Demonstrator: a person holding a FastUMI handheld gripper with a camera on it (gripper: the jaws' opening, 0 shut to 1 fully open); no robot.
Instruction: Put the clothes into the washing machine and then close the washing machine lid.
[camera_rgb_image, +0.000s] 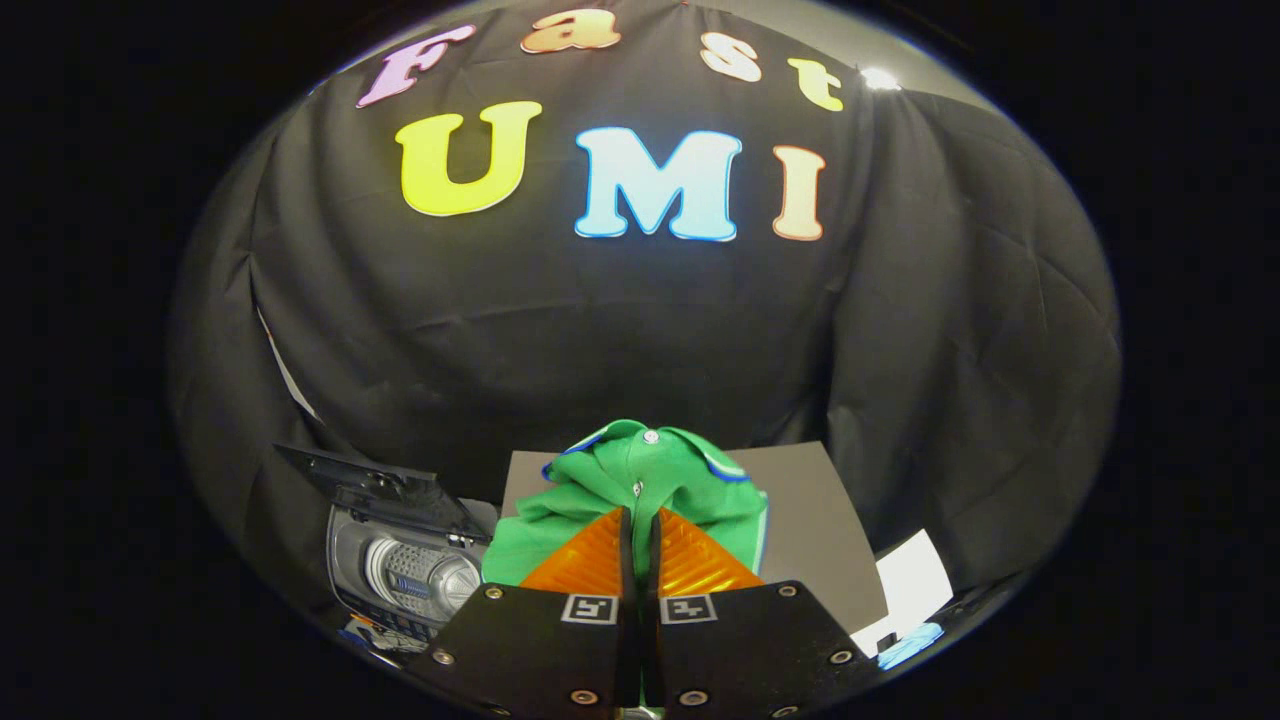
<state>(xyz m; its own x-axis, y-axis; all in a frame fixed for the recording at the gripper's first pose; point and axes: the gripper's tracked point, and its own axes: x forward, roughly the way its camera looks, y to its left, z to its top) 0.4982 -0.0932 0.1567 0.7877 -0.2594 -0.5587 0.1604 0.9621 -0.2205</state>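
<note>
The hand-held gripper (640, 520), fingers nearly together, pinches the crumpled green polo shirt (640, 480) above the grey tabletop (810, 520), while the small toy washing machine (410, 570) alongside stands open-lidded, unloaded.

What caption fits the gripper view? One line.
Gripper pinching a green shirt, lifted beside the small washing machine with its lid open.

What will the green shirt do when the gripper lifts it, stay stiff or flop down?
Probably flop: the green shirt lies bunched in soft folds, so its loose parts should dangle. It looks like thin cloth, so likely light. The gripper looks nearly shut on a small fold, so much of the shirt may hang, which could snag at the washer.
</note>
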